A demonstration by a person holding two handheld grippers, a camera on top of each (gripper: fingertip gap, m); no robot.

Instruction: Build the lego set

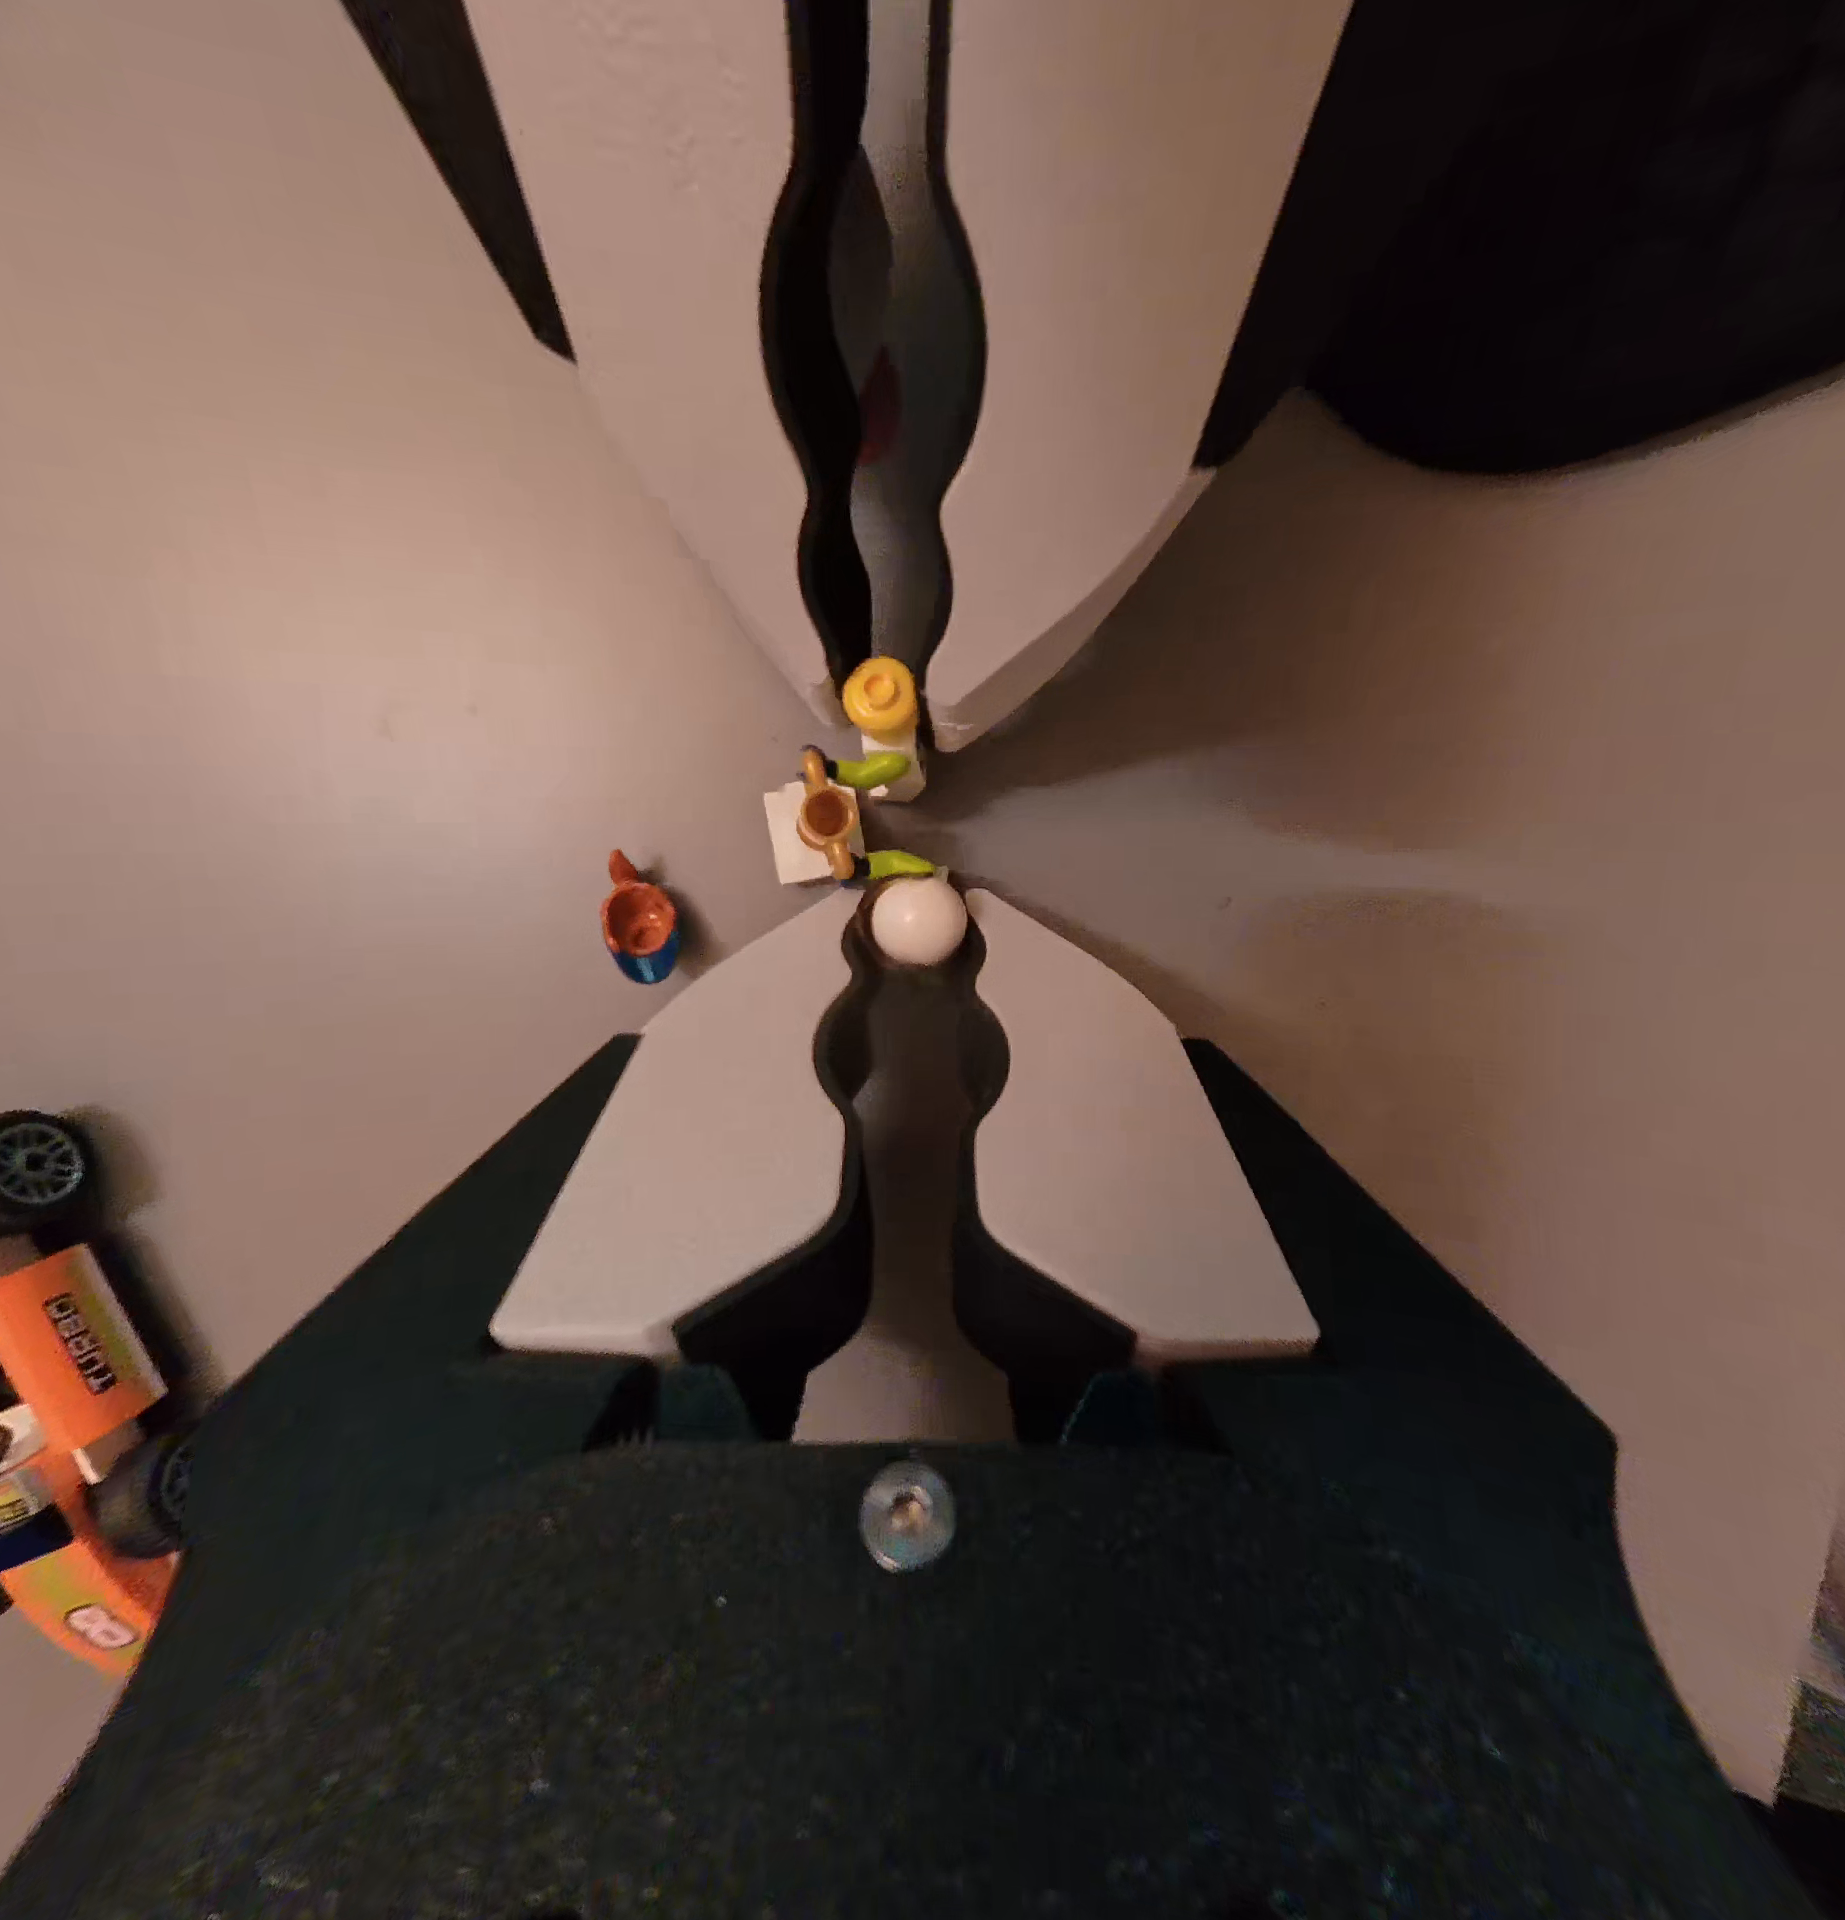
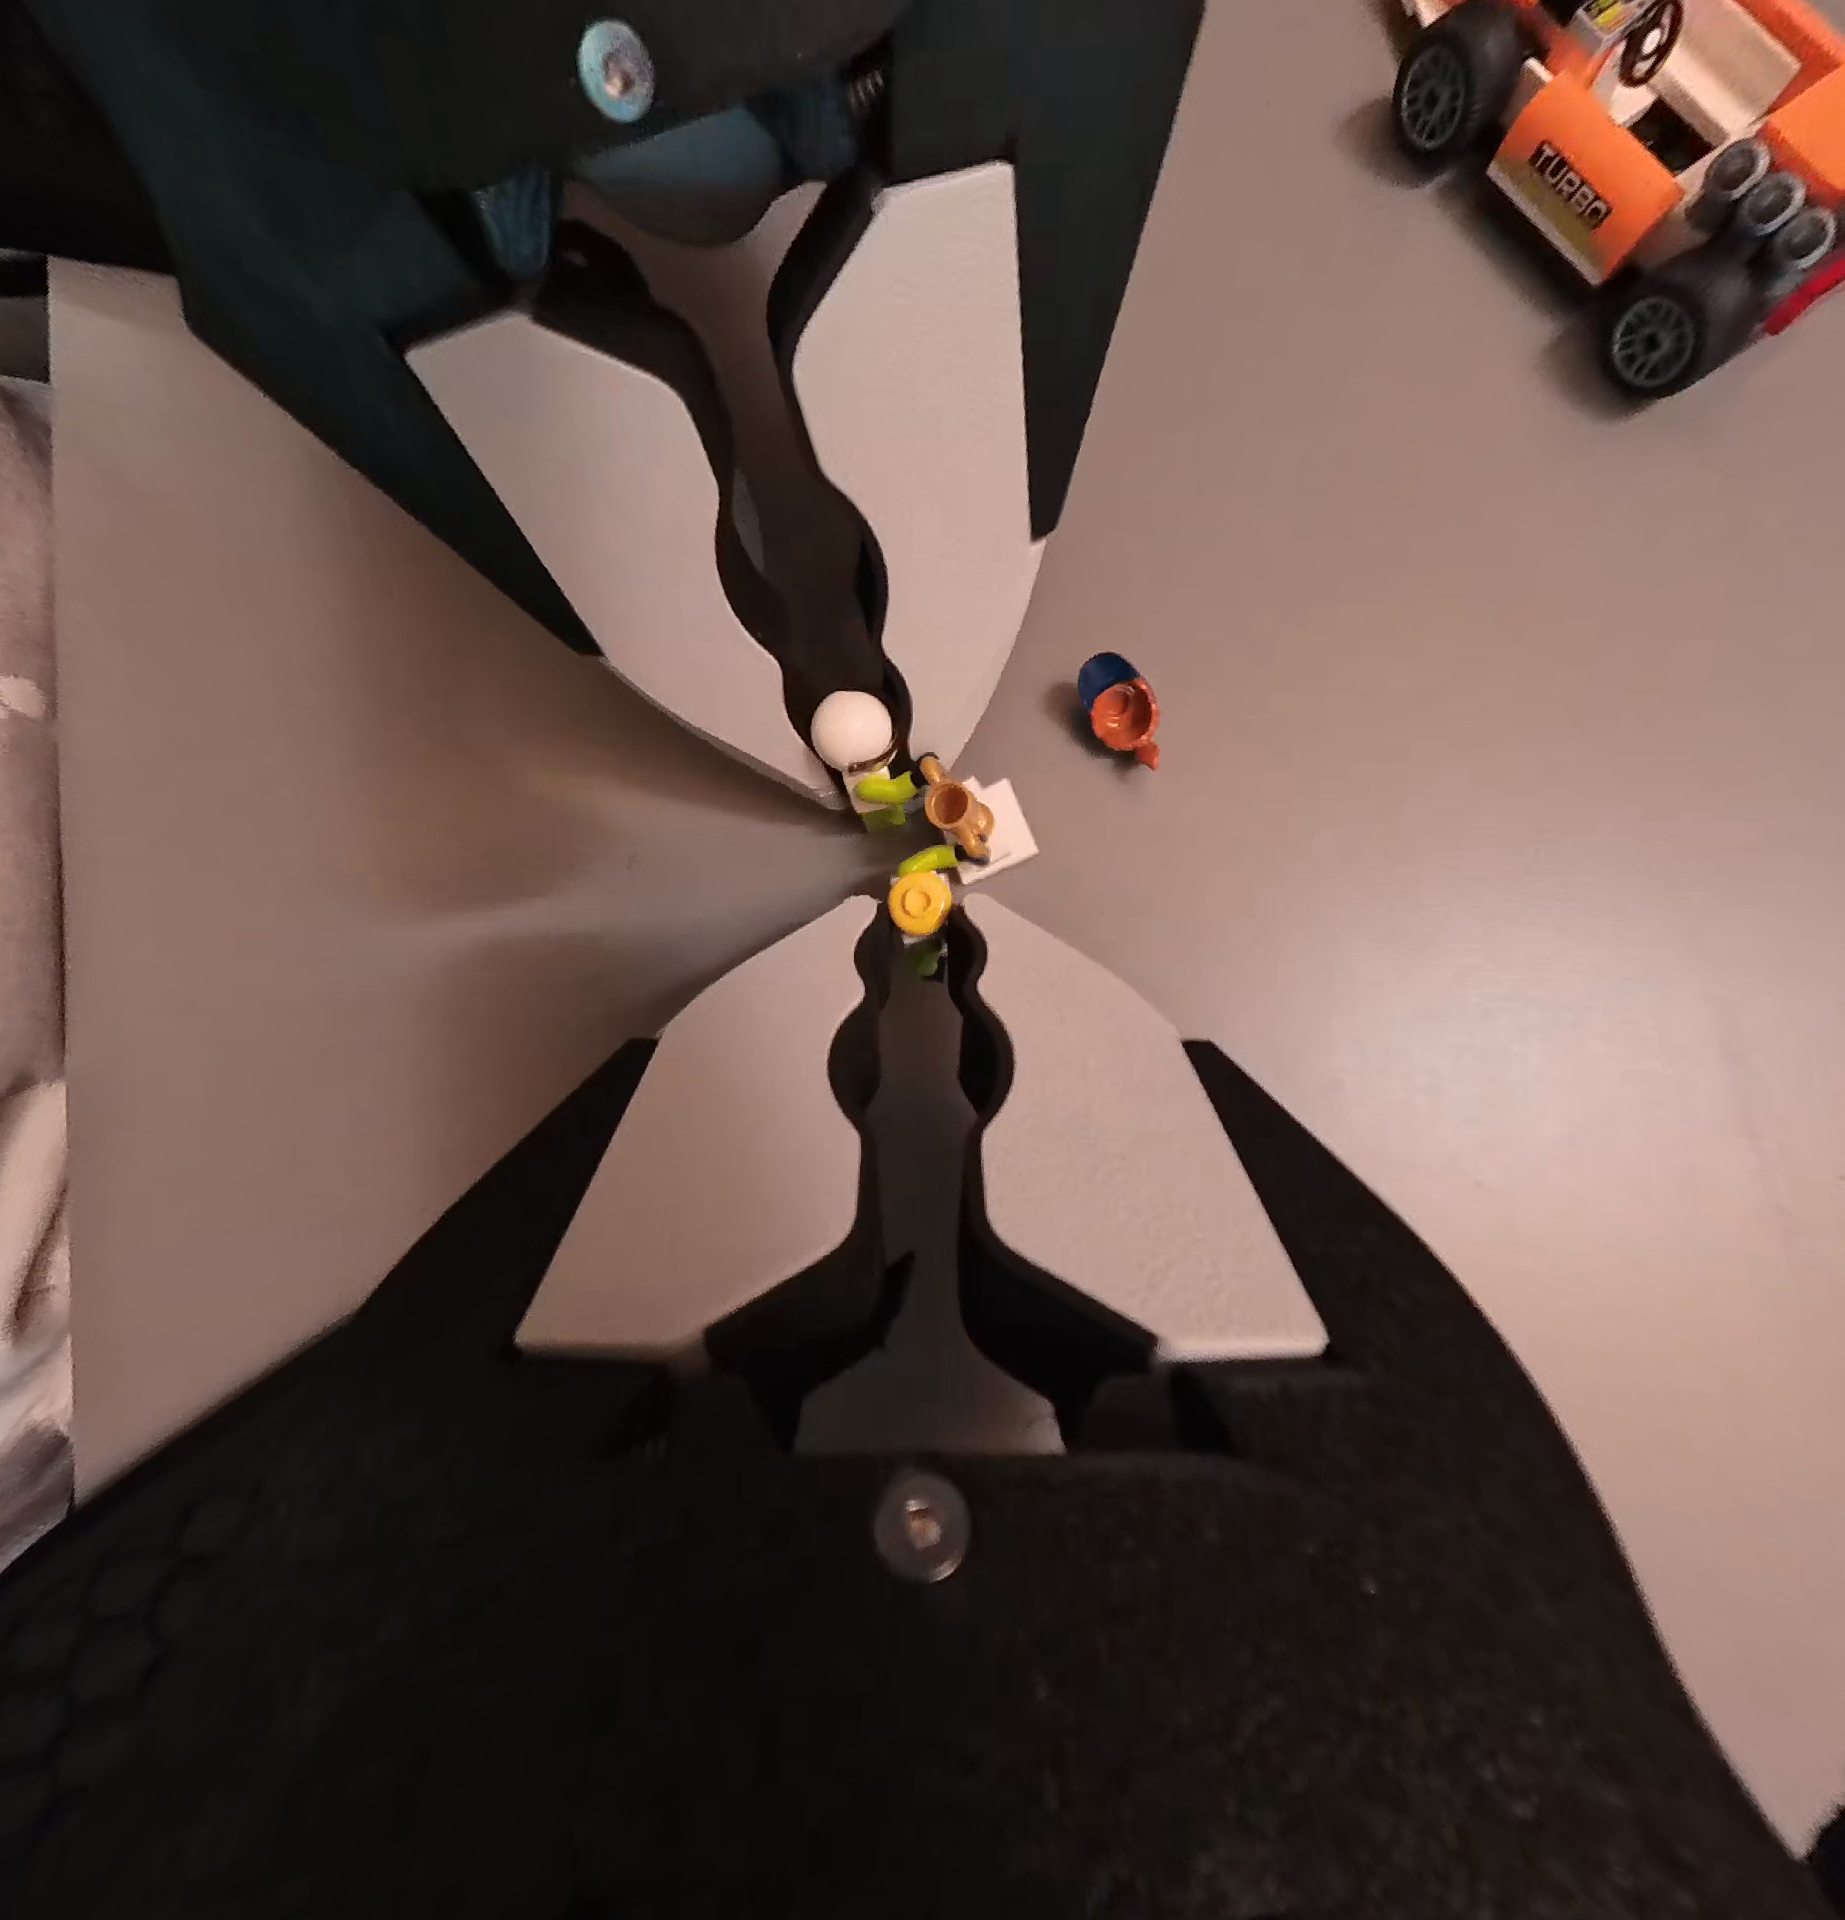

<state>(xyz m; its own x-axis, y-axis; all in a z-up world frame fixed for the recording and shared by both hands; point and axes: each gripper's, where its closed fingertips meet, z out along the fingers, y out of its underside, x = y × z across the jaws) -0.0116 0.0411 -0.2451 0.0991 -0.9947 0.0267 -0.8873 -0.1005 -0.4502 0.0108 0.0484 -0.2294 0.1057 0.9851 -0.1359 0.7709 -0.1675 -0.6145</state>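
Two tools meet tip to tip over a pale grey desk [image 2: 1417, 935], each clamped on a small minifigure. Left tool [image 1: 915, 914] has its black wavy fingers [image 1: 845, 1049] closed on a minifigure with a plain white head [image 1: 918, 923]; right tool [image 2: 923, 925] is closed on a minifigure with a yellow studded head [image 2: 919, 902]. In the left wrist view the right tool comes in from the top, its tips either side of that yellow head. Both figures show lime-green arms [image 1: 876, 770] reaching to one side. Between those arms sits a gold trophy cup [image 1: 826, 818], touching a small white tile [image 1: 793, 842] beneath or behind it; whether either figure's hand actually grips the cup, cannot tell. Near the pair, apart from both tools, a reddish-brown hair piece on a blue part [image 2: 1118, 709] lies on the desk. Farther off at the frame edge stands an orange and white lego race car [image 2: 1645, 156] with black tyres and grey exhaust pipes, well clear of the tools.
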